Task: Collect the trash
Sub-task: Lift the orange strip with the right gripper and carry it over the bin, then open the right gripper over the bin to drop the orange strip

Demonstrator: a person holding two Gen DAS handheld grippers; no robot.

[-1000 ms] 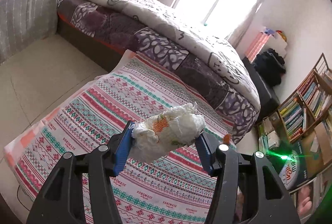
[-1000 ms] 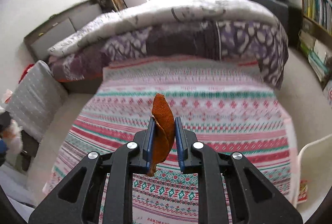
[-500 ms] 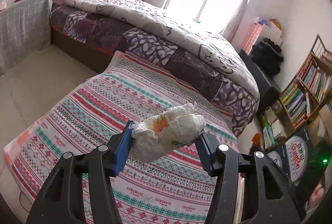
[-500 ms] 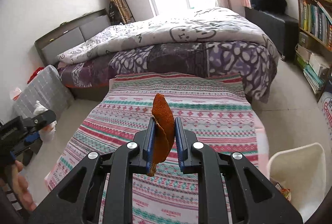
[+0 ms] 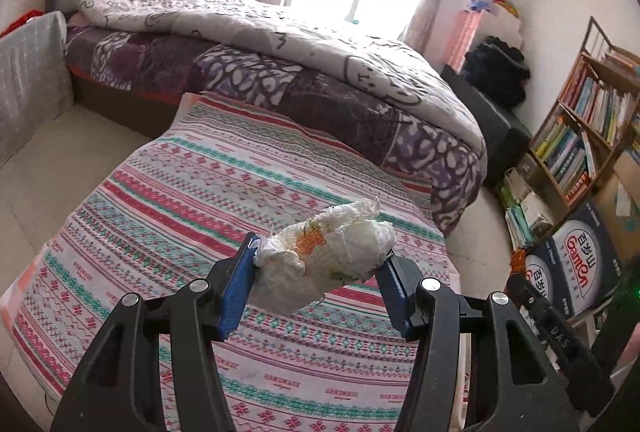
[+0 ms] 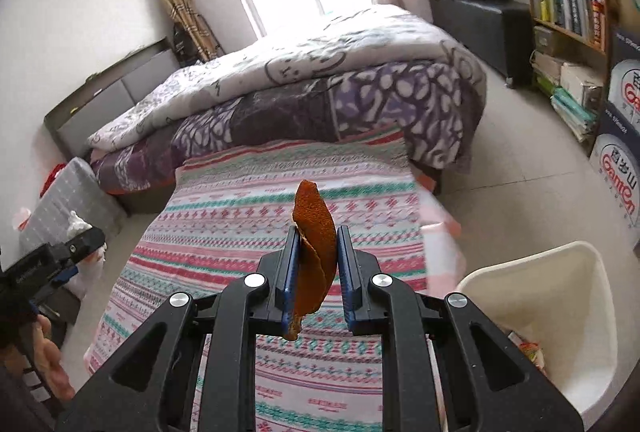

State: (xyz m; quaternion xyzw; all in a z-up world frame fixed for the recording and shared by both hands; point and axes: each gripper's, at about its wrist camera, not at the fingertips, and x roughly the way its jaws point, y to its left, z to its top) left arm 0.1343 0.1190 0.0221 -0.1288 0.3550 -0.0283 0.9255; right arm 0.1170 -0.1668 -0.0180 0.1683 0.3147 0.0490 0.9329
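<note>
Left gripper (image 5: 318,286) clamps the crumpled tissue wad (image 5: 326,264) between its fingers; right gripper (image 6: 318,264) pinches an orange peel (image 6: 314,246) upright. White bin (image 6: 560,316) sits right of them. That thin peel might slip sideways mid-carry.

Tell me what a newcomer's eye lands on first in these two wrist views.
The left gripper clamps a crumpled white tissue wad with an orange stain above the pink-and-teal striped patterned blanket. The right gripper pinches a curled orange peel strip upright, with a white plastic waste bin at lower right.
</note>
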